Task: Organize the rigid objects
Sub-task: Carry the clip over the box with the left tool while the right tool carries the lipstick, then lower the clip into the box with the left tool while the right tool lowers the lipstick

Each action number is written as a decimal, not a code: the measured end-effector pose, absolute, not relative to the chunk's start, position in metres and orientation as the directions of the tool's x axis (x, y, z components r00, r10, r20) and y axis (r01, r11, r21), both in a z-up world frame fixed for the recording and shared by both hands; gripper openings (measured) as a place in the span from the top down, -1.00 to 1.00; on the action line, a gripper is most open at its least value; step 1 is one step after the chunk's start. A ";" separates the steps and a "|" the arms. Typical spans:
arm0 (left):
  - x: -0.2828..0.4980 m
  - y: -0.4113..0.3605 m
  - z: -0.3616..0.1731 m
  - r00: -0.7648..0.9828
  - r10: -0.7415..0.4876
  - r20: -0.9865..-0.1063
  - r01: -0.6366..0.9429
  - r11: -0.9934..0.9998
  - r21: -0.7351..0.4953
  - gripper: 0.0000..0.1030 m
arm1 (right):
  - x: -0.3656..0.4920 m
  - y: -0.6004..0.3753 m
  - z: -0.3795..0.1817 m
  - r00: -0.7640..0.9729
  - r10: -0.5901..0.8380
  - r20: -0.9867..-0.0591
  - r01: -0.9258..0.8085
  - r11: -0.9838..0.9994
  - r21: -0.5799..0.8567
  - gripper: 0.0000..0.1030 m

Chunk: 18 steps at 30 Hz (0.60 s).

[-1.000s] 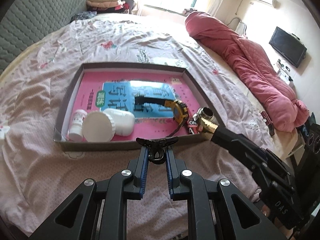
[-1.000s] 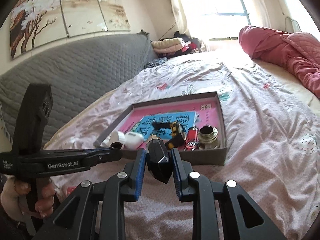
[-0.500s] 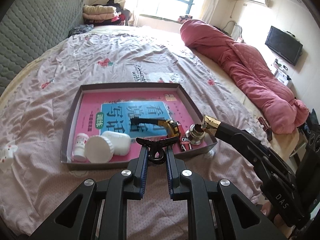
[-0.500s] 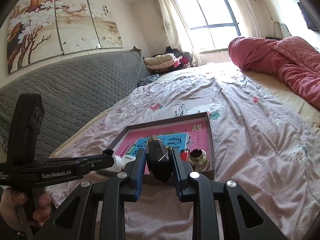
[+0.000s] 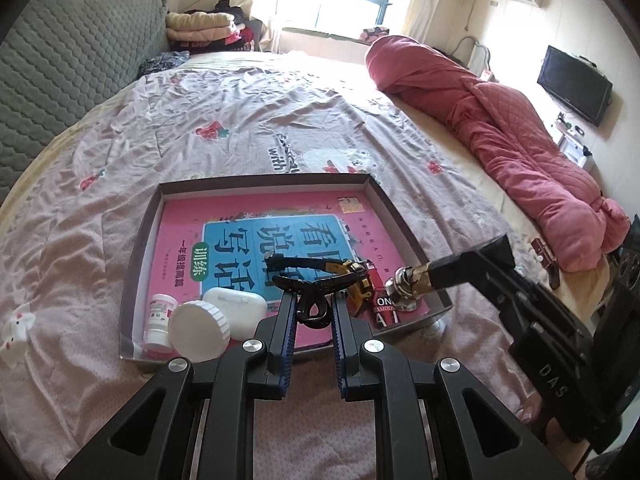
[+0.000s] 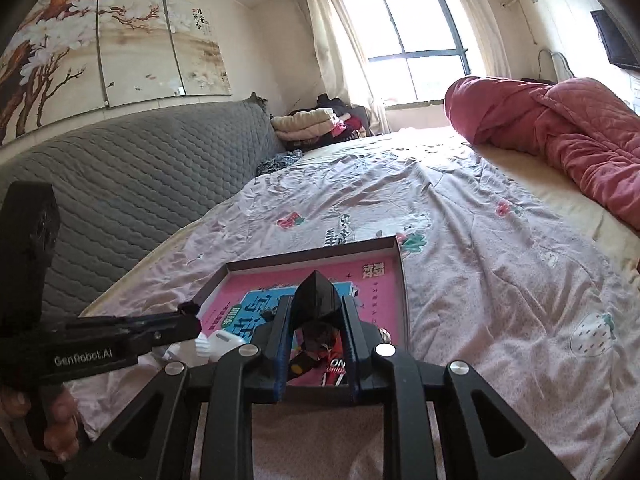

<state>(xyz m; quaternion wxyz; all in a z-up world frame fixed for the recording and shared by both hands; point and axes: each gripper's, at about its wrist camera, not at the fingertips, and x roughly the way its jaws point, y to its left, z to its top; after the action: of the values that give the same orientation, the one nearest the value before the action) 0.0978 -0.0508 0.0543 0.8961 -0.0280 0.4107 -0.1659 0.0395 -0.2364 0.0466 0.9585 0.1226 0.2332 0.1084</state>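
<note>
A shallow brown cardboard tray (image 5: 136, 248) lies on the bed with a pink and blue book (image 5: 248, 232) as its floor. In it are a small white pill bottle (image 5: 158, 320), a white jar with a round lid (image 5: 200, 330), a white case (image 5: 240, 308), a yellow and black watch (image 5: 352, 276) and a metal fitting (image 5: 404, 292). My left gripper (image 5: 314, 304) is shut on a black hair claw clip (image 5: 314, 292) just above the tray's near edge. My right gripper (image 6: 316, 320) is shut on a black faceted object (image 6: 316, 298), raised over the tray's near right corner (image 6: 402, 280).
The bed has a pink patterned sheet (image 5: 100, 220). A rolled red quilt (image 5: 500, 140) lies along its right side. A grey quilted headboard (image 6: 140, 168) stands on the left. Folded clothes (image 5: 200, 26) are piled at the far end, and a TV (image 5: 574, 84) hangs at the right.
Both grippers have lifted and pulled back from the tray with their objects still held. The right gripper's object no longer hangs over the metal fitting.
</note>
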 end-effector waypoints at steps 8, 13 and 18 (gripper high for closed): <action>0.113 -0.056 0.040 0.592 -0.311 -0.744 0.266 0.946 -0.183 0.67 | 0.053 -0.232 0.041 0.875 0.234 -0.423 -0.138 0.960 0.245 0.56; 0.120 -0.059 0.030 0.579 -0.307 -0.755 0.265 0.947 -0.181 0.67 | 0.058 -0.239 0.039 0.889 0.200 -0.413 -0.103 0.964 0.244 0.56; 0.126 -0.061 0.020 0.569 -0.304 -0.764 0.264 0.947 -0.180 0.67 | 0.068 -0.253 0.035 0.895 0.172 -0.411 -0.067 0.964 0.257 0.55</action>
<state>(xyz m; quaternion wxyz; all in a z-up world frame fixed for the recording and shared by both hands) 0.1262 -0.0611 0.0202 0.8856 -0.0229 0.4353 -0.1605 0.0676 -0.2527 0.0351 0.9662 0.1190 0.2202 0.0619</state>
